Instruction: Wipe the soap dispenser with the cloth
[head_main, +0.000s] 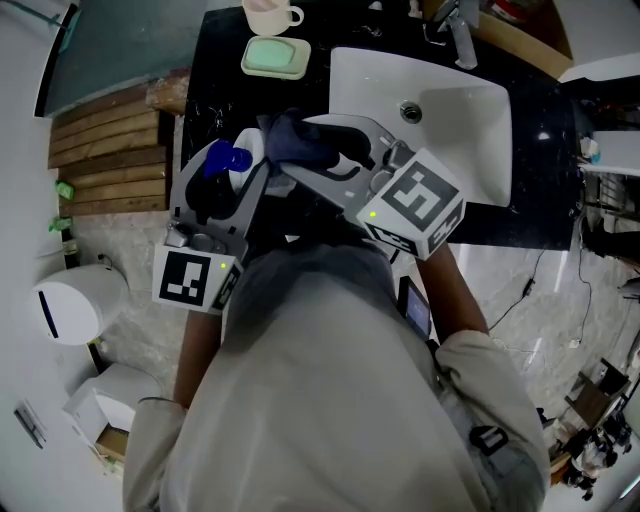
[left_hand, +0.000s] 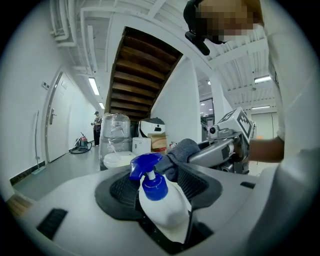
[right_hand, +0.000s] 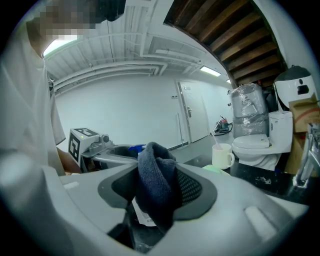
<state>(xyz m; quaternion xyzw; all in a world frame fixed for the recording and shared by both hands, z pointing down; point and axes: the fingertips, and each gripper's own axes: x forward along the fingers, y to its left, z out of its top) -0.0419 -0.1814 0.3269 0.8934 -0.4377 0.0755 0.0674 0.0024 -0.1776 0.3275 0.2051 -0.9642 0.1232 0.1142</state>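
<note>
The soap dispenser (head_main: 240, 158), a white bottle with a blue pump head, sits between the jaws of my left gripper (head_main: 232, 178) above the black counter's near left edge. In the left gripper view the dispenser (left_hand: 162, 207) lies tilted between the two dark pads, and the left gripper (left_hand: 159, 182) stands wide, with a dark gap beside the bottle. My right gripper (head_main: 305, 152) is shut on a dark blue cloth (head_main: 298, 138). The bunched cloth (left_hand: 182, 150) rests against the blue pump head. In the right gripper view the cloth (right_hand: 156, 185) fills the right gripper (right_hand: 157, 195).
A white sink (head_main: 350, 75) with a faucet (head_main: 460, 40) takes up the black counter (head_main: 215, 80) to the right. A green soap dish (head_main: 275, 57) and a cup (head_main: 270, 15) stand at the back. Wooden slats (head_main: 105, 150) and a white bin (head_main: 70, 310) lie left.
</note>
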